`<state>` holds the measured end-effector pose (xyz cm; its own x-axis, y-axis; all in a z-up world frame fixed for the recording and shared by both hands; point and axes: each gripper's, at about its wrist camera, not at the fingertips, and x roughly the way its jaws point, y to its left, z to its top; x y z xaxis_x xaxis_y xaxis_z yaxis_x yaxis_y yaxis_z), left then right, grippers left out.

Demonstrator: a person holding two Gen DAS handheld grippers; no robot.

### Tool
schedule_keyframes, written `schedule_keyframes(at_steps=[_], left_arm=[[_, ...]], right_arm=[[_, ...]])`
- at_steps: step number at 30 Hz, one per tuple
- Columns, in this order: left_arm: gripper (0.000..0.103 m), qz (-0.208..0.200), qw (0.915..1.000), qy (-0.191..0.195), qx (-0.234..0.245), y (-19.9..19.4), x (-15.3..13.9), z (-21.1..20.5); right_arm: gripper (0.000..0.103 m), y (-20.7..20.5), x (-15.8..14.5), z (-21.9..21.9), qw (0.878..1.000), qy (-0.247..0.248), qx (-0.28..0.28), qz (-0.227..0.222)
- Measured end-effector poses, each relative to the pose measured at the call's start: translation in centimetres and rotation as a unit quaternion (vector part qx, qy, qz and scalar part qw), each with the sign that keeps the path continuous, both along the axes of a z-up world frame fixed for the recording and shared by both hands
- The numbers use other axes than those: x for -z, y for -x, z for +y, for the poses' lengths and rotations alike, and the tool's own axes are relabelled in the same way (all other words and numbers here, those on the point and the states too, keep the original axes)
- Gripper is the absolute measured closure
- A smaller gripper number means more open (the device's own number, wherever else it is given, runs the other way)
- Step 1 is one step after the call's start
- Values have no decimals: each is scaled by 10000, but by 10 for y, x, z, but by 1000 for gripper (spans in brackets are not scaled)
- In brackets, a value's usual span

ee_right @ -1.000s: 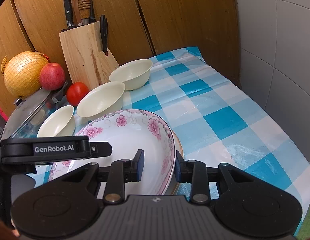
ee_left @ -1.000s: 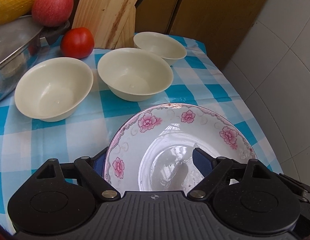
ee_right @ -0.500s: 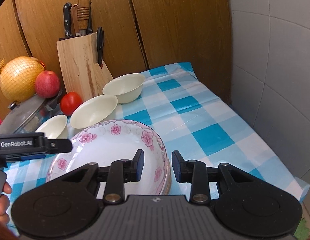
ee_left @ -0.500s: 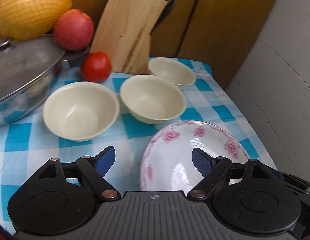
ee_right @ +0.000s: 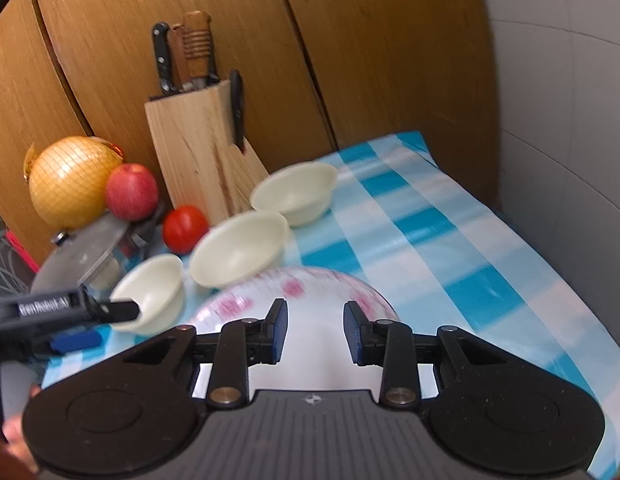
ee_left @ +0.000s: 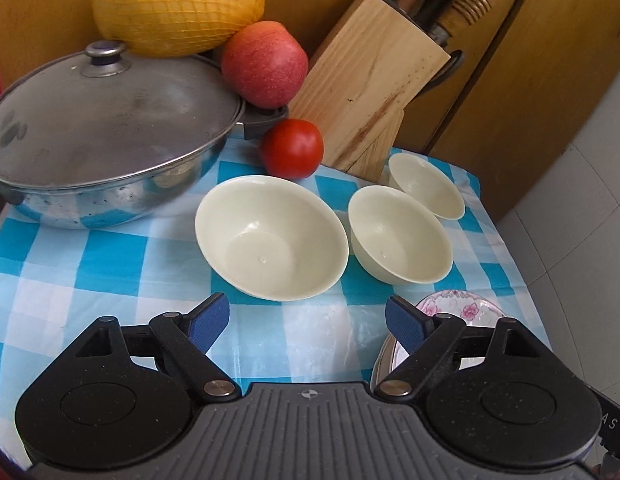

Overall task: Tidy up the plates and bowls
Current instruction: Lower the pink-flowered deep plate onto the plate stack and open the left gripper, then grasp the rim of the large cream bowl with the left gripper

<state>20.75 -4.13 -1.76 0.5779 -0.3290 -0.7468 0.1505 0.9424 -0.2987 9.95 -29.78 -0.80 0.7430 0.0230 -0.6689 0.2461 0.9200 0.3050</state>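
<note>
Left gripper [ee_left: 306,320]: black, ribbed housing, blue textured pads spread wide, empty, over the glossy blue-and-white checked tablecloth [ee_left: 110,256].
Right gripper [ee_right: 315,330]: blue pads moderately parted, holding nothing, above the plate.
Pink-flowered white glazed plate [ee_left: 456,308]: round, shallow, at the near right table edge; blurred in the right view.
Three smooth cream bowls: nearest [ee_left: 270,240], middle [ee_left: 400,236], farthest [ee_left: 428,186], in a diagonal row, each empty and upright.
Lidded steel pan [ee_left: 106,136]: dull domed lid, left.
Round red tomato [ee_left: 292,148]: before the pale wooden knife block [ee_left: 370,80].
Red apple [ee_left: 264,64], netted yellow pomelo [ee_left: 178,4]: farthest.
</note>
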Motion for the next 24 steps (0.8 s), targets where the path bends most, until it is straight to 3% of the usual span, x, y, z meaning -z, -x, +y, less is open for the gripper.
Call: schedule_keyframes(at_steps=[6,14,24], left_arm=[[13,109,9998,146,-30,-5,1,-1],[13,219,9987,189,-415,-20,6,13],[15,299,9957,60,-876,-37,13,25]], right_arm=[[72,-28,-8,12,9996,-162,-208,-55],[72,-59,-7,44,9970,-272,-723,11],[72,-115,16,79,9894,-855,-1087,438]])
